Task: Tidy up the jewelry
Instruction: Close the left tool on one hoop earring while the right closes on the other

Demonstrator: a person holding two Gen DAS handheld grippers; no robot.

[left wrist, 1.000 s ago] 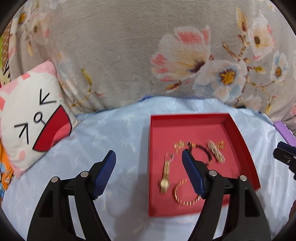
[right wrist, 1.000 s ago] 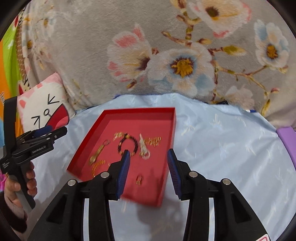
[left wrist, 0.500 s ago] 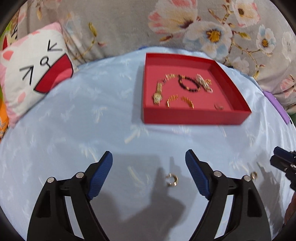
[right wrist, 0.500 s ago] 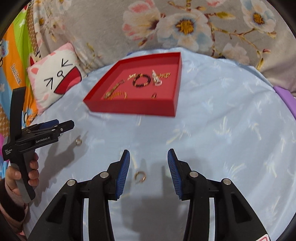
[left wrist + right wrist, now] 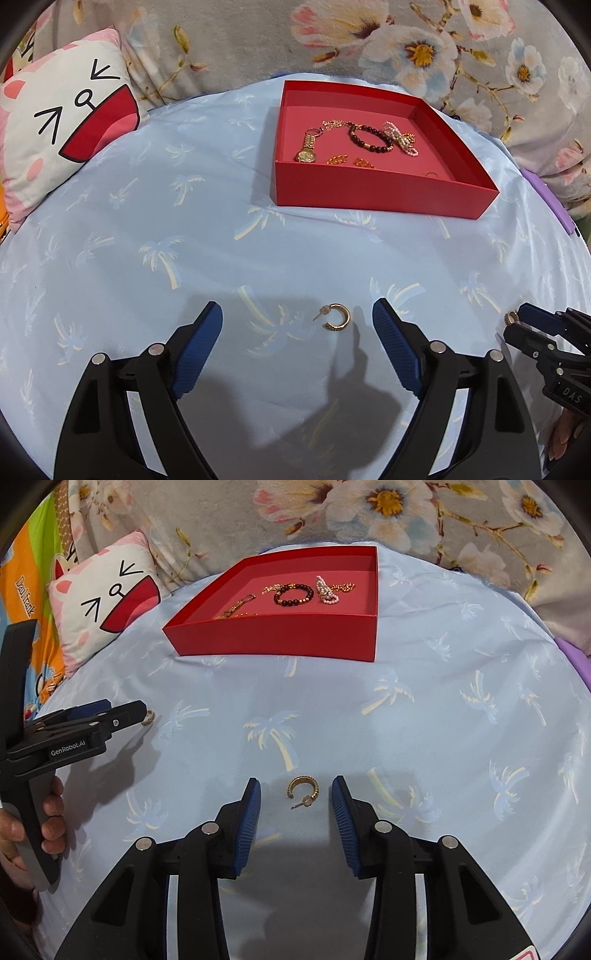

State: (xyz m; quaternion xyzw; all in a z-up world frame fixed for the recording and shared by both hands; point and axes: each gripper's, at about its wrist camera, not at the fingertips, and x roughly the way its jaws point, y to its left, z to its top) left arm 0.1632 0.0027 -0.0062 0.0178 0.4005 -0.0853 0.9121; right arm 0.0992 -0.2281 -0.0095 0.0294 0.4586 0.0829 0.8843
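A red tray (image 5: 384, 201) (image 5: 273, 638) sits on the light blue cloth and holds a gold watch (image 5: 308, 147), a dark bead bracelet (image 5: 369, 138) (image 5: 293, 594), a pink bead piece (image 5: 400, 138) and gold chains. A gold hoop earring (image 5: 336, 317) lies on the cloth between the fingers of my open left gripper (image 5: 297, 332). A second gold hoop earring (image 5: 304, 790) lies between the fingers of my open right gripper (image 5: 295, 805). Neither gripper touches its earring. In the right wrist view the left gripper's tip (image 5: 125, 712) is beside its earring (image 5: 147, 718).
A cat-face pillow (image 5: 62, 122) (image 5: 107, 594) lies at the left. A floral grey blanket (image 5: 369, 40) runs along the back. A purple object (image 5: 550, 199) lies at the right edge. The blue palm-print cloth (image 5: 184, 221) covers the surface.
Both grippers have pulled back from the red tray and come down low over the cloth. Each now has a hoop earring between its open fingers, closer than half a second ago.
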